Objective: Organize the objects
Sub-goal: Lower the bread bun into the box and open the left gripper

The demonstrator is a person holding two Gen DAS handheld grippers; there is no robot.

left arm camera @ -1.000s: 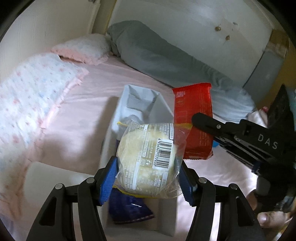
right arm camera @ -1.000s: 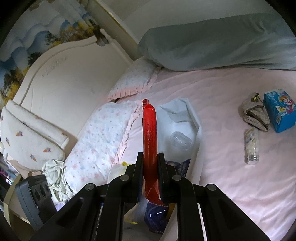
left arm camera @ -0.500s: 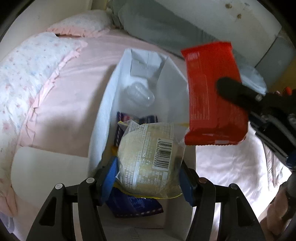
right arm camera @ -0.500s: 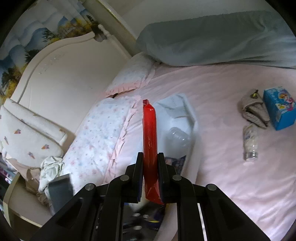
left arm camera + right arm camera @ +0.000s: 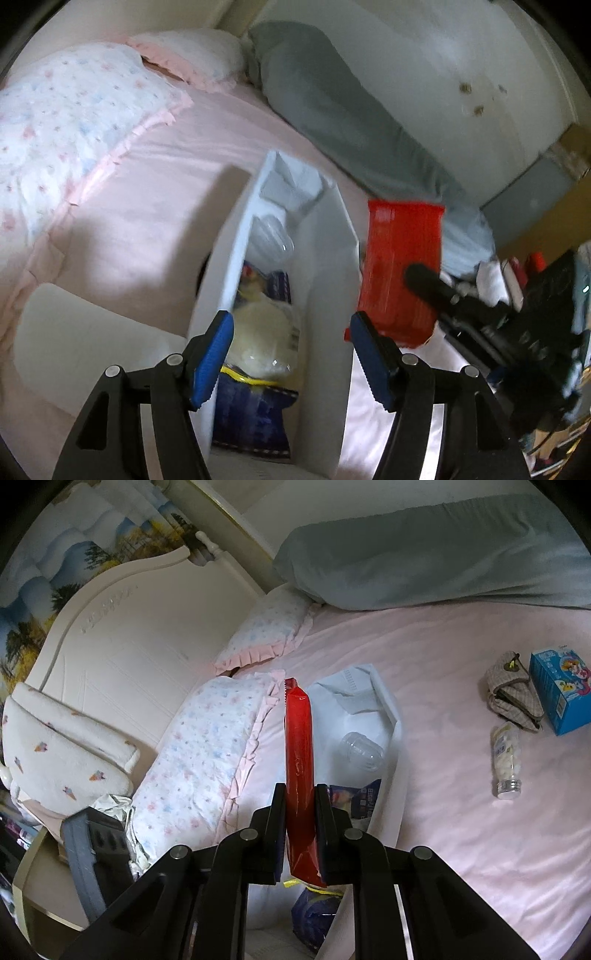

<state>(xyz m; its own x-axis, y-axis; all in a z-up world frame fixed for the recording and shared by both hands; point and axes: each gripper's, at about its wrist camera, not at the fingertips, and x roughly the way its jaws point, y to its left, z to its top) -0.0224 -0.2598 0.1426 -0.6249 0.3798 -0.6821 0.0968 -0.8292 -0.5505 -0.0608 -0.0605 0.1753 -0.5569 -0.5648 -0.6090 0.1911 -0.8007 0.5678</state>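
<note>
The left tongs (image 5: 291, 360) have just sprung wide and hold nothing; the bun (image 5: 264, 338) they gripped a moment ago now lies inside the white bin (image 5: 325, 295), on the blue packets. The right tongs (image 5: 300, 834) stay clamped on the red packet (image 5: 299, 771), upright just beside the bin's rim, mid-bed. So the bun is stowed and the red packet looks next.

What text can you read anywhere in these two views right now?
None legibly.
Right gripper body: pale letters, blurred.
Red packet: no print visible.
Blue box: cartoon art, wording too small.
Dark blue packet in the white bin: characters too small.
</note>
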